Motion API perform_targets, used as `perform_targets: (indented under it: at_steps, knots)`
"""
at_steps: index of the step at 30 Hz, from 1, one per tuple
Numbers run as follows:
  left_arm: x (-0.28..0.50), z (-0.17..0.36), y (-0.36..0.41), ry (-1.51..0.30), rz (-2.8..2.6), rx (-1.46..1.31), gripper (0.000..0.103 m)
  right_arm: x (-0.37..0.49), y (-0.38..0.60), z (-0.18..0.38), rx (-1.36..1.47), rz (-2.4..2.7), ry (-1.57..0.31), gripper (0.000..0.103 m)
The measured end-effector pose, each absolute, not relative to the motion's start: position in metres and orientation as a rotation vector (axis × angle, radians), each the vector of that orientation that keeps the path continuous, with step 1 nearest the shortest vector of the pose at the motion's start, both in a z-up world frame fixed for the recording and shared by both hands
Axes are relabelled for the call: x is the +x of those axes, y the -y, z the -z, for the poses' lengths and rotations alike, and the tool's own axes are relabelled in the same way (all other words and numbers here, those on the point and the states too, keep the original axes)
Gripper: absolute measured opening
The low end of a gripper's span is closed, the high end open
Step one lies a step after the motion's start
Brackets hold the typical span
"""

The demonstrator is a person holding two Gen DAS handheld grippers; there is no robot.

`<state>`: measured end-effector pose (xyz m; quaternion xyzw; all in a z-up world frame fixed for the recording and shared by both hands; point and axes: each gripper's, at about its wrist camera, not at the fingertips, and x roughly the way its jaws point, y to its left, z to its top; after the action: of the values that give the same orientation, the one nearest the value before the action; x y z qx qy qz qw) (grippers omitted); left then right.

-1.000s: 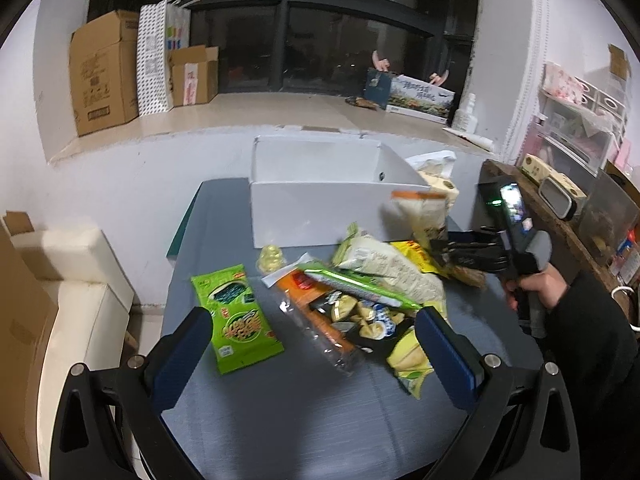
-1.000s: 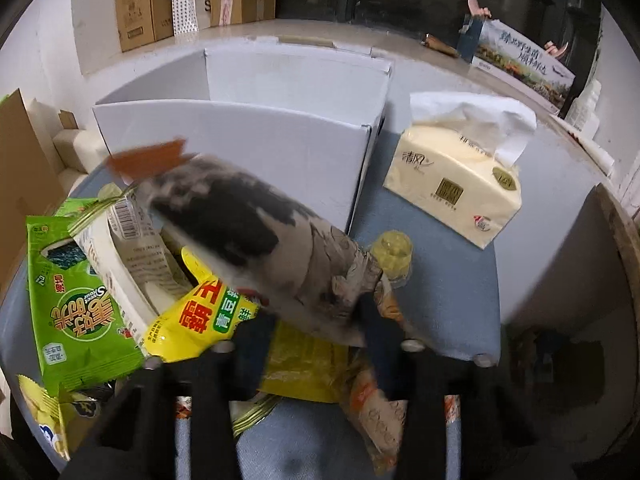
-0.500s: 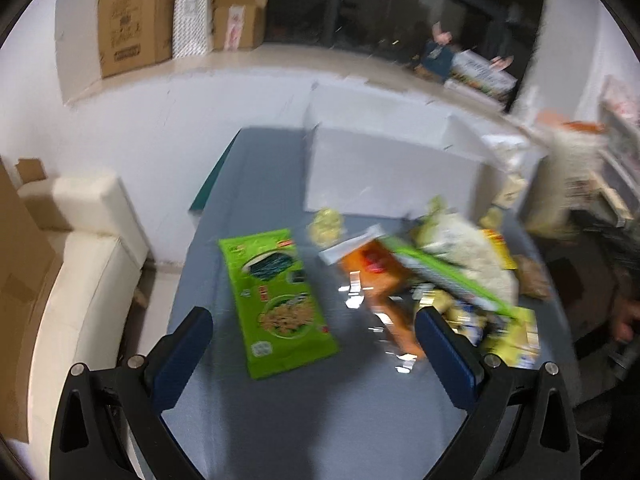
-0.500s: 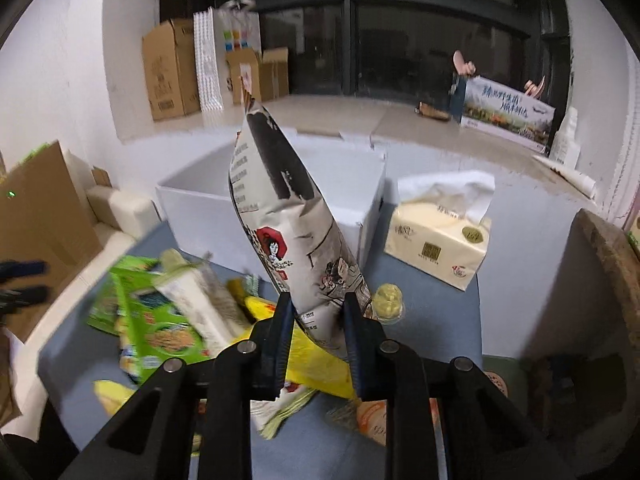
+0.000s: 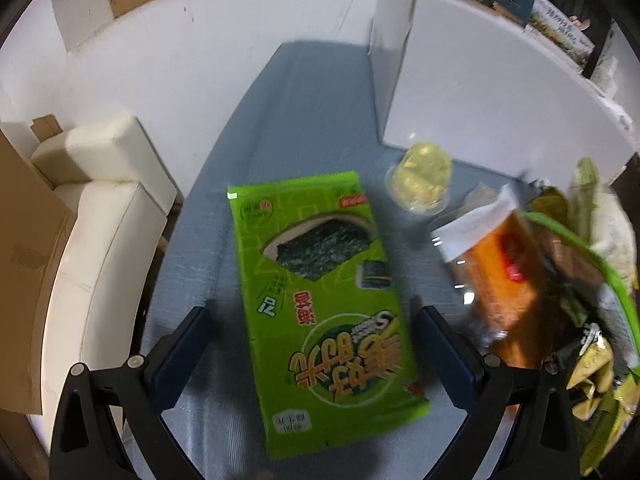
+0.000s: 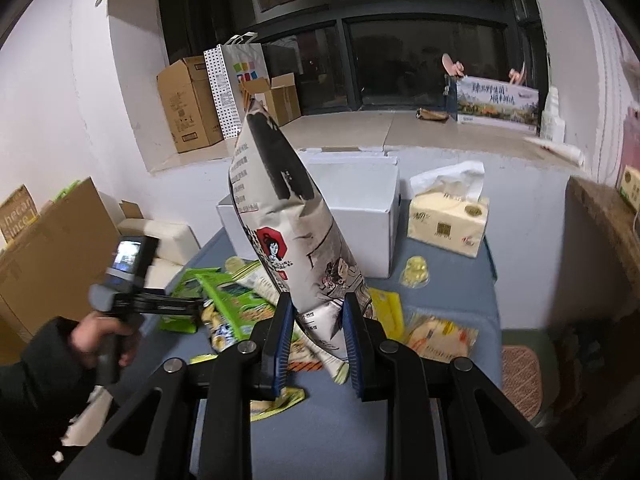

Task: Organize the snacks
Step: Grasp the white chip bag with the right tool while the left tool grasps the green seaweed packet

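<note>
Right gripper clamped on white pouch (base hidden) — left gripper agape over green packet.

Lime-green seaweed packet with yellow lettering, grey-blue tabletop, white box, ink-wash cream pouch (red hexagon emblem)

Pale illustrated snack bag upright; green seaweed packet flat.
</note>
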<state>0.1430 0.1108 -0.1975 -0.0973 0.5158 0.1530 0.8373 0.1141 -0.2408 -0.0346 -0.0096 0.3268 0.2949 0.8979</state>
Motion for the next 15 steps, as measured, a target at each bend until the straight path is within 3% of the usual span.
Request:
perform_targets:
  at_steps: [5,6,7,15]
  knots:
    - [0.144,0.200,-0.108,-1.096,-0.330,-0.205,0.101,0.106,0.239,0.039,-0.007,-0.622,-0.690,0.026]
    - [0.142,0.198,-0.107,-1.087,-0.323,-0.198,0.092,0.105,0.239,0.039,-0.005,-0.623,-0.691,0.026]
    - [0.142,0.195,-0.108,-1.072,-0.321,-0.190,0.074,0.104,0.238,0.040,-0.005,-0.625,-0.690,0.026]
    - [0.127,0.181,-0.111,-1.015,-0.257,-0.234,0.065,0.102,0.239,0.045,0.020,-0.631,-0.697,0.026]
